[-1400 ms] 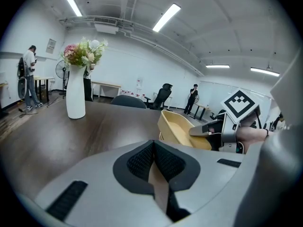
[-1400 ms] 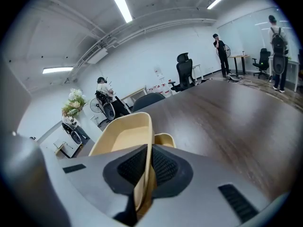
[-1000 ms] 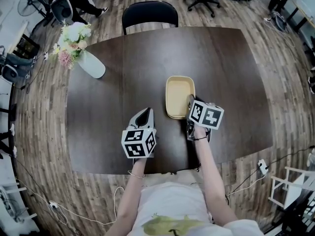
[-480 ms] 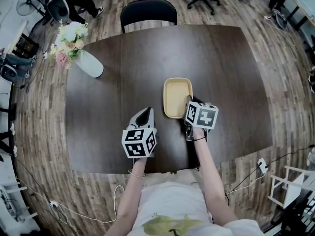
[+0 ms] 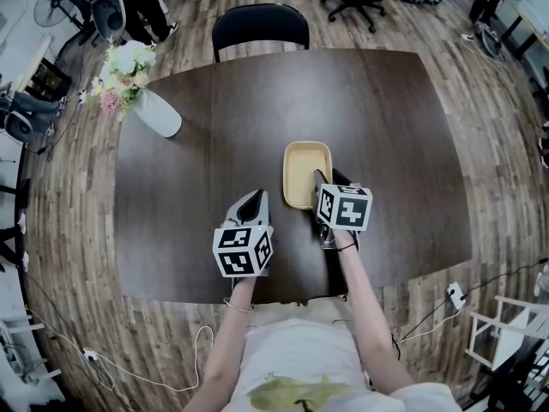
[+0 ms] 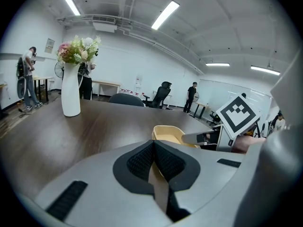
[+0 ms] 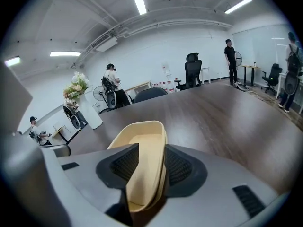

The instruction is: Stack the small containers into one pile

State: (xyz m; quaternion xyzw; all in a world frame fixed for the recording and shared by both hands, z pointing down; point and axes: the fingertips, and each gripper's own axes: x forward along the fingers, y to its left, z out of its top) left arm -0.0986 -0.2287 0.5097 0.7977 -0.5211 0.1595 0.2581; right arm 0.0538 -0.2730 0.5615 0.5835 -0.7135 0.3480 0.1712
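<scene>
The small containers (image 7: 140,137) are pale yellow trays with low walls and round corners. We see two rim lines at the near end, so we think one tray sits inside another, but we cannot be sure how many there are. The pile sits flat on the dark table (image 5: 189,187), right in front of the right gripper (image 7: 150,163), and ahead of the left gripper (image 6: 154,144), off to its right.

We think these trays are light and thin. The walls may bend a little if we squeeze hard. They look smooth, so they may slip, and a light tray can slide on the table when bumped. They do not look easy to break. The best place to take hold is a short end wall, with one pad inside the tray and one pad outside.

That is just how the right gripper stands. Its jaws are opening wide, and the near end wall is between them. The pads are no longer squeezing it, so the pile rests on its own.

The left gripper is closed tight with nothing in it. It touches no tray.
</scene>
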